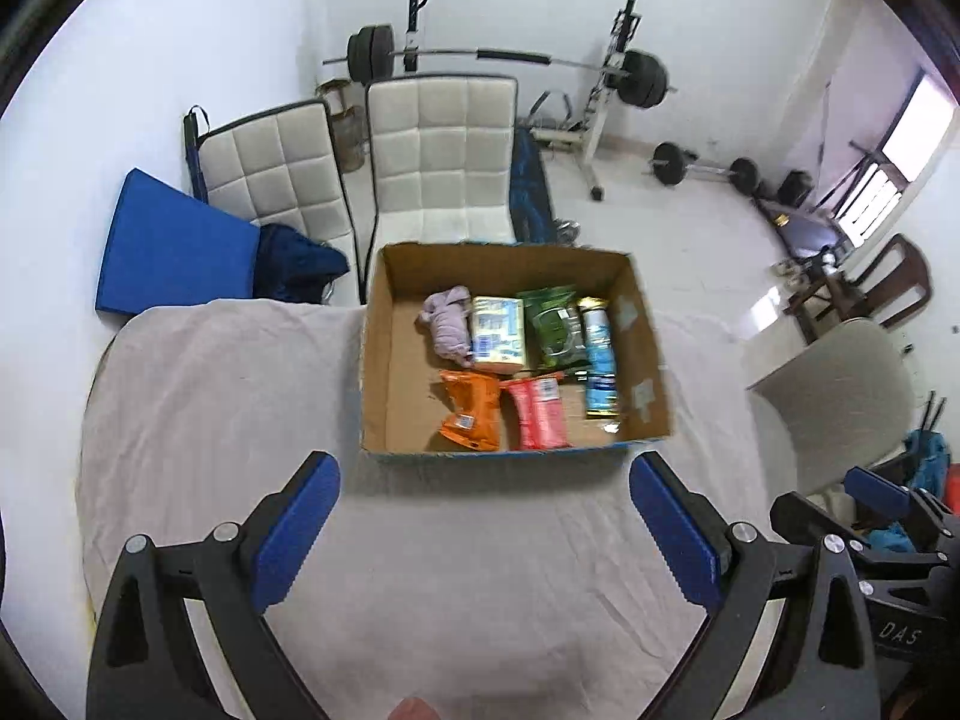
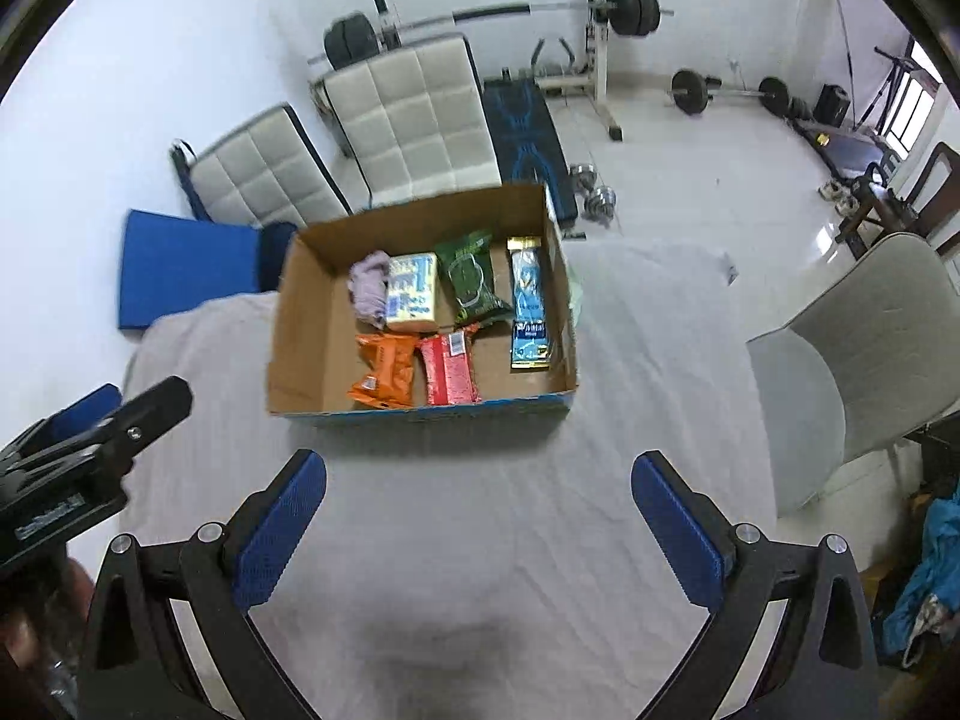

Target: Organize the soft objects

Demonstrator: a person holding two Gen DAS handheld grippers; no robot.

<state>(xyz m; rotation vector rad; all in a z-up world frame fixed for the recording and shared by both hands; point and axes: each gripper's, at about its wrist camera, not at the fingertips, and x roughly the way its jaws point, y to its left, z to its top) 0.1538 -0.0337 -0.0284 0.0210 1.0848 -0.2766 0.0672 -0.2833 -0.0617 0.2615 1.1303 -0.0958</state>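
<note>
We hold both tools wide open and empty, the left tool (image 1: 483, 519) and right tool (image 2: 480, 513) over the cloth-covered table (image 2: 630, 360). The cardboard box (image 1: 375, 360) of soft packets sits straight ahead of both, long axis crosswise, neither hand clearly nearer.

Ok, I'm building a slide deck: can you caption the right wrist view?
Open right hand-held gripper above a cloth-covered table, facing a cardboard box of soft packets.
</note>
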